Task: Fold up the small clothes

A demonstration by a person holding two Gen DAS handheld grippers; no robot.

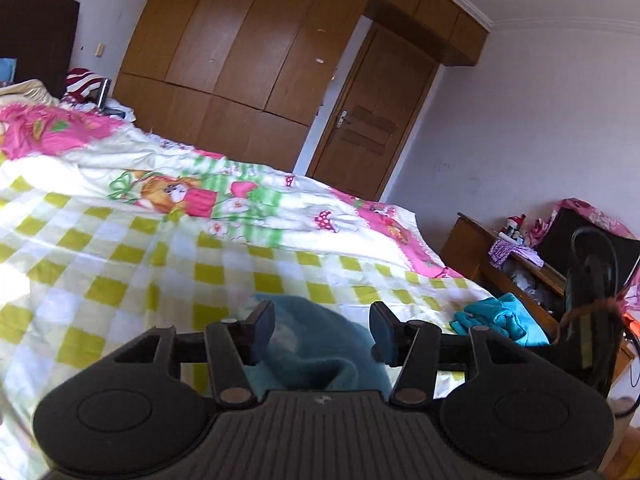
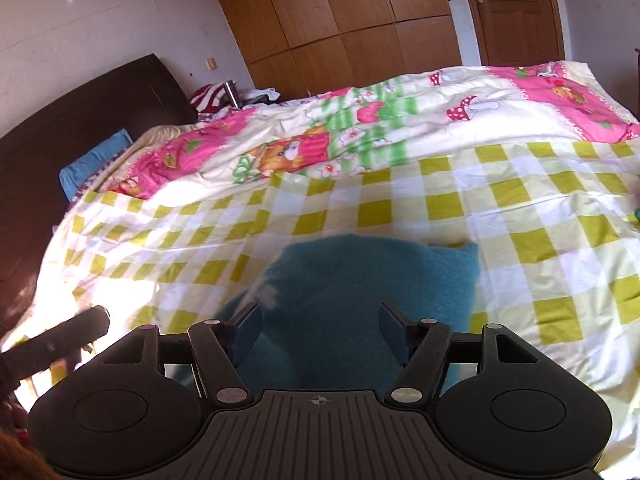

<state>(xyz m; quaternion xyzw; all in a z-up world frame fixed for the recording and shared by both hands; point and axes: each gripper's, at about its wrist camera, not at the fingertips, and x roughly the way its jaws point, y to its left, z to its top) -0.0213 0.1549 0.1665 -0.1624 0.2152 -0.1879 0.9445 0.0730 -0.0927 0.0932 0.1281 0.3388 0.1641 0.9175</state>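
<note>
Bedroom walls are pale, with a tall wooden wardrobe (image 1: pixel 248 60) beside a wooden door (image 1: pixel 372 120); no writing or brand can be read. A yellow-and-white checked sheet (image 2: pixel 520 216) covers the bed, and a pink cartoon quilt (image 2: pixel 360 120) lies bunched behind it. One teal fleece garment (image 2: pixel 360 280) lies flat on the sheet beneath both grippers. Left gripper (image 1: pixel 322 330) and right gripper (image 2: pixel 320 330) each hover with fingers apart, holding nothing. Another teal garment (image 1: pixel 500 318) sits crumpled at the bed's edge.

You've got a checked sheet (image 2: pixel 400 208) over the bed, cartoon quilt (image 2: pixel 360 120) behind it, wooden wardrobe (image 1: pixel 248 60), door (image 1: pixel 368 120), dark headboard (image 2: pixel 80 112).
</note>
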